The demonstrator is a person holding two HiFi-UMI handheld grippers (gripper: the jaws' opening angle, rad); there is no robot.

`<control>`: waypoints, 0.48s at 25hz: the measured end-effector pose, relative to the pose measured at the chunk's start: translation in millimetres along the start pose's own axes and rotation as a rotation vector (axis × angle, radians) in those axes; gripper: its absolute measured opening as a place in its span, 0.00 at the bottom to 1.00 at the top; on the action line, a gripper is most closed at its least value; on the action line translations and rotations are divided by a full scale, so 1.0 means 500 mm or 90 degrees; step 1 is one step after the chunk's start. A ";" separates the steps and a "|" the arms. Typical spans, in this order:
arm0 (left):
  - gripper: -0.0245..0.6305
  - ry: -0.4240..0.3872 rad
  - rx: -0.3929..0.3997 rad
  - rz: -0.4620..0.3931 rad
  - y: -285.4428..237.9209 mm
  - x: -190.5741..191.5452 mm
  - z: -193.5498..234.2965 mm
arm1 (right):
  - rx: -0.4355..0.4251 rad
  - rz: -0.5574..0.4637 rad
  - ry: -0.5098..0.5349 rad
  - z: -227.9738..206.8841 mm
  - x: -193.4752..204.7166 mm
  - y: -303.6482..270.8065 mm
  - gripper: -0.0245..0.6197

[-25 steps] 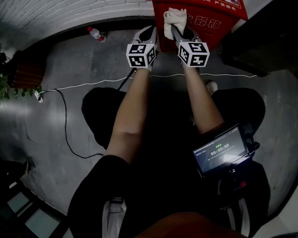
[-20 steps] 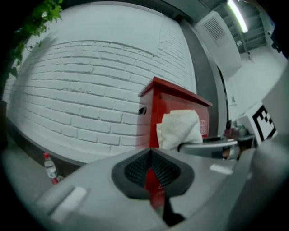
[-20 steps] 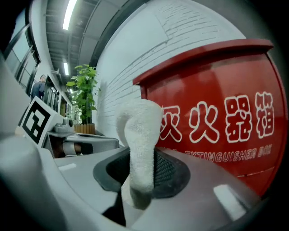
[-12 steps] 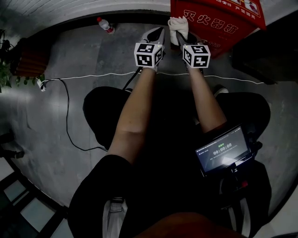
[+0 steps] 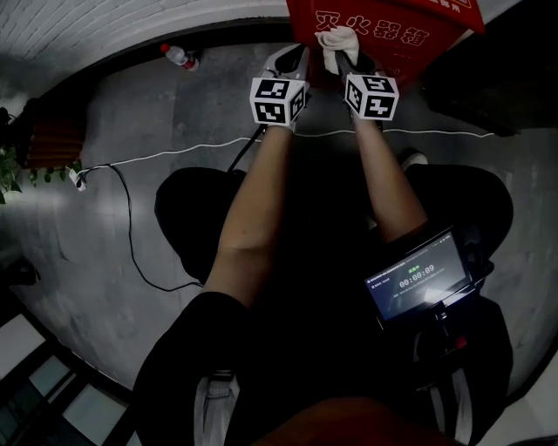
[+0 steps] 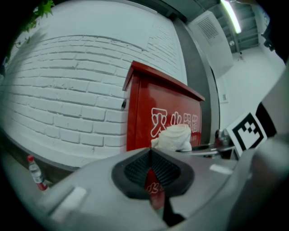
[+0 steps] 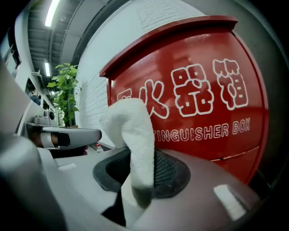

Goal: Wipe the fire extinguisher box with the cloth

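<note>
Wall (image 6: 67, 90): white brick. The left gripper view shows it broad behind the box; the head view catches only a strip at its top edge.

Floor (image 5: 174, 122): grey, seen plainly in the head view alone, with a white cable (image 5: 122, 218) across it.

Box (image 5: 410, 26): red, upright before the wall. The head view shows only part of its lettered front. The right gripper view is filled by that front and its white lettering. The left gripper view adds the left corner and the lid edge.

Plant (image 7: 65, 90): at far left in the right gripper view, well apart from the box.

Bottle (image 6: 35, 173): at the wall's foot, well left of the box.

Cloth (image 7: 135, 135): white, clamped between the jaws of the right gripper (image 7: 144, 173). Its free end stands up past the fingertips, in front of the box's lettering. Contact with the box cannot be told from any view.

Left gripper (image 6: 151, 169): jaws drawn together to a thin slit, holding nothing. It sits just beside the right gripper, with the cloth ahead of it and to its right.
</note>
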State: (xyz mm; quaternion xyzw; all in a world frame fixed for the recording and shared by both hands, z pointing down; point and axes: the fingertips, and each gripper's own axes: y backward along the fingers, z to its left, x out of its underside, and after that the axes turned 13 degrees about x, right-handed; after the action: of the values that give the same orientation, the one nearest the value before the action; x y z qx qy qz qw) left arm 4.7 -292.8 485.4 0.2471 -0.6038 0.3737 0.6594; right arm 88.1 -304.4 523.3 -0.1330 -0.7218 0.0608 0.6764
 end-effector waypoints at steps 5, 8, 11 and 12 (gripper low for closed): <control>0.04 -0.001 0.028 -0.001 -0.039 0.007 -0.023 | 0.027 -0.002 -0.004 -0.049 0.005 0.013 0.21; 0.04 -0.002 0.044 0.002 -0.060 0.017 -0.040 | 0.047 -0.004 -0.006 -0.084 0.008 0.022 0.21; 0.04 0.000 0.055 0.000 -0.077 0.021 -0.049 | 0.068 -0.007 -0.010 -0.122 0.009 0.033 0.21; 0.04 0.000 0.059 -0.001 -0.082 0.022 -0.051 | 0.076 -0.007 -0.013 -0.136 0.010 0.037 0.21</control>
State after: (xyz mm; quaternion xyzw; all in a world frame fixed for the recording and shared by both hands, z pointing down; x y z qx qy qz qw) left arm 52.8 -295.4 497.3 0.2779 -0.5856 0.4009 0.6474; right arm 157.3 -291.4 528.1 -0.0873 -0.7246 0.1014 0.6761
